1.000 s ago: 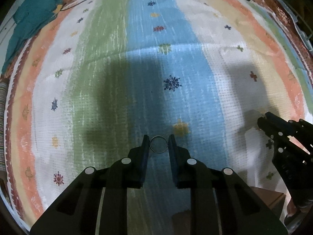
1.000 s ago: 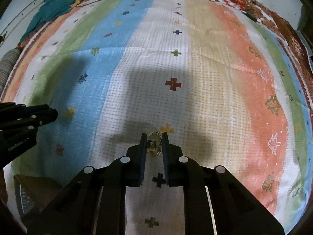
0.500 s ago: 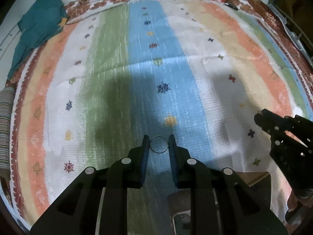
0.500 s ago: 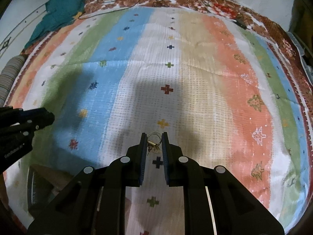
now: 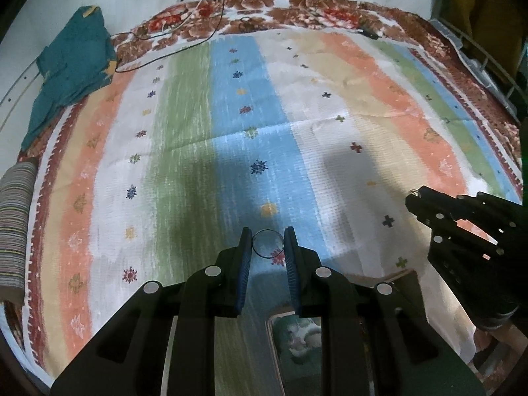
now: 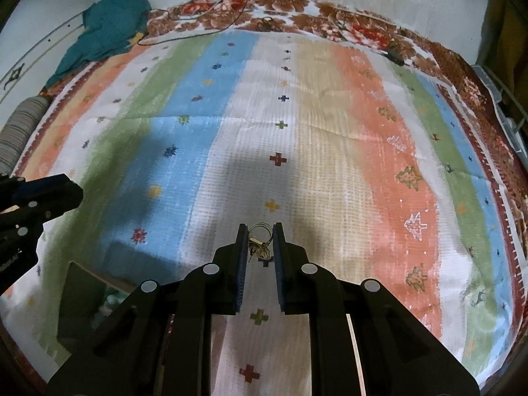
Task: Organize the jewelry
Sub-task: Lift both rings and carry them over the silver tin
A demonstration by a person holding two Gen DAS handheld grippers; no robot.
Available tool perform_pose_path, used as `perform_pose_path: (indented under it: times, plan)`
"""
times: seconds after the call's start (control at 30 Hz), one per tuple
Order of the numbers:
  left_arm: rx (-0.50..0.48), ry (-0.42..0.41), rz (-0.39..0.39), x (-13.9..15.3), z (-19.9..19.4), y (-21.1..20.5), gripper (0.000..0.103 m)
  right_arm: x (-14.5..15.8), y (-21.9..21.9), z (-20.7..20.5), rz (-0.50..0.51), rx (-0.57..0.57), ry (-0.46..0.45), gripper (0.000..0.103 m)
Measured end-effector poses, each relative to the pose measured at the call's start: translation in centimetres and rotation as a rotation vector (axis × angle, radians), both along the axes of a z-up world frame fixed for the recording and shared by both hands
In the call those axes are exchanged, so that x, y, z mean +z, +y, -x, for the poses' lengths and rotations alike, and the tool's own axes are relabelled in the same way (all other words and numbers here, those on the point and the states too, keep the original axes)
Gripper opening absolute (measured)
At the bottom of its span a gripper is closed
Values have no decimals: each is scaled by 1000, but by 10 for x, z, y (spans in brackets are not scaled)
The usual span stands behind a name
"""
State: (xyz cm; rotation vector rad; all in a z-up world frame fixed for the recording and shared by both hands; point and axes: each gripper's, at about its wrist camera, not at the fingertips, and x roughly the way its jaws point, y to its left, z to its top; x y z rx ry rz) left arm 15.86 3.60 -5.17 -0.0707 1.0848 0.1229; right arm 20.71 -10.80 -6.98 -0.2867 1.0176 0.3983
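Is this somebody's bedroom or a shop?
Probably a home, maybe a bed: a striped bedspread covers it, a teal cloth lies crumpled at the far edge, and a cable trails across.

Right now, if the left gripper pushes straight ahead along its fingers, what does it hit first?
Probably the striped bedspread. The left gripper, shut on a thin ring, points down at the blue stripe; nothing else shows ahead. Depth is unclear.

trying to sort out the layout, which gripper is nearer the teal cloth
Left. The teal cloth lies far off at the bed's far-left corner; the left gripper is on that side, the right gripper farther right.
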Motion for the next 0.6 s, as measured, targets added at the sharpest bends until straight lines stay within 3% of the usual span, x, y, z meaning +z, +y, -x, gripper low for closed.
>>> perform_pose_path:
  times: [0.6]
  plan:
    - [-49, -91, 46, 32, 50, -22, 19, 27, -1, 54, -52, 72, -38, 16]
